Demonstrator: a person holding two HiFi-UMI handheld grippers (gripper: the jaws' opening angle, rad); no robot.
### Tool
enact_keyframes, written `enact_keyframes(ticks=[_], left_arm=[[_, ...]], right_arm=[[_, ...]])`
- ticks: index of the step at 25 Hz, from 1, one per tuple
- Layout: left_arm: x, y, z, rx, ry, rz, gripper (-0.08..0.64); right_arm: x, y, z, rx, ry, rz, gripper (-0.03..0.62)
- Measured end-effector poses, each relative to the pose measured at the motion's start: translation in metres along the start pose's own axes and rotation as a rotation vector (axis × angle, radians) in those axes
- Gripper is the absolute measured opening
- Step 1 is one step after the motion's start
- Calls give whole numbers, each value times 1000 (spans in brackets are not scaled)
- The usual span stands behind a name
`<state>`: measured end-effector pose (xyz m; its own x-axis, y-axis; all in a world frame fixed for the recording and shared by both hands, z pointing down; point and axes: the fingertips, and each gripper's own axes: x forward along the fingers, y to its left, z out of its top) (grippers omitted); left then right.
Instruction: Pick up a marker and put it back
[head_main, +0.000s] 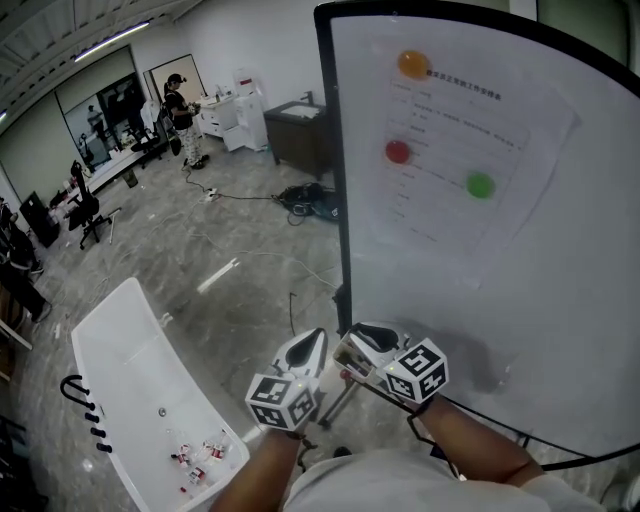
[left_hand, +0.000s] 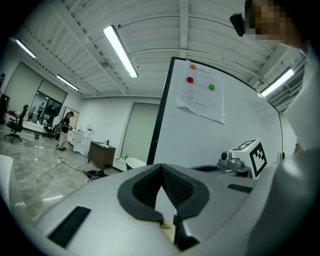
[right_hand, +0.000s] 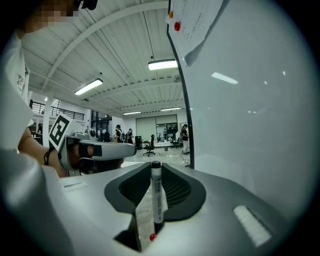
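Right gripper view: right gripper (right_hand: 156, 172) part-open, clamped on upright marker (right_hand: 157, 195). Left gripper (left_hand: 161, 170) tips together, empty. White tub (head_main: 130, 350), near left: small bits (head_main: 200, 455).

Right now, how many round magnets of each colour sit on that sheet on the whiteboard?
Orange magnet: 1
Red magnet: 1
Green magnet: 1
Total: 3
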<state>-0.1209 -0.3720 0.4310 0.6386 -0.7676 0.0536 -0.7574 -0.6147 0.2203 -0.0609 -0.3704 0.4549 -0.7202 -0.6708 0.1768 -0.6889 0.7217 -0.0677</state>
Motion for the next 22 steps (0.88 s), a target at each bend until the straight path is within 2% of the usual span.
enact_keyframes(ticks=[22], left_arm=[[-10, 70, -59, -138, 57, 46, 2]], right_arm=[[75, -7, -145, -117, 390, 24, 69]])
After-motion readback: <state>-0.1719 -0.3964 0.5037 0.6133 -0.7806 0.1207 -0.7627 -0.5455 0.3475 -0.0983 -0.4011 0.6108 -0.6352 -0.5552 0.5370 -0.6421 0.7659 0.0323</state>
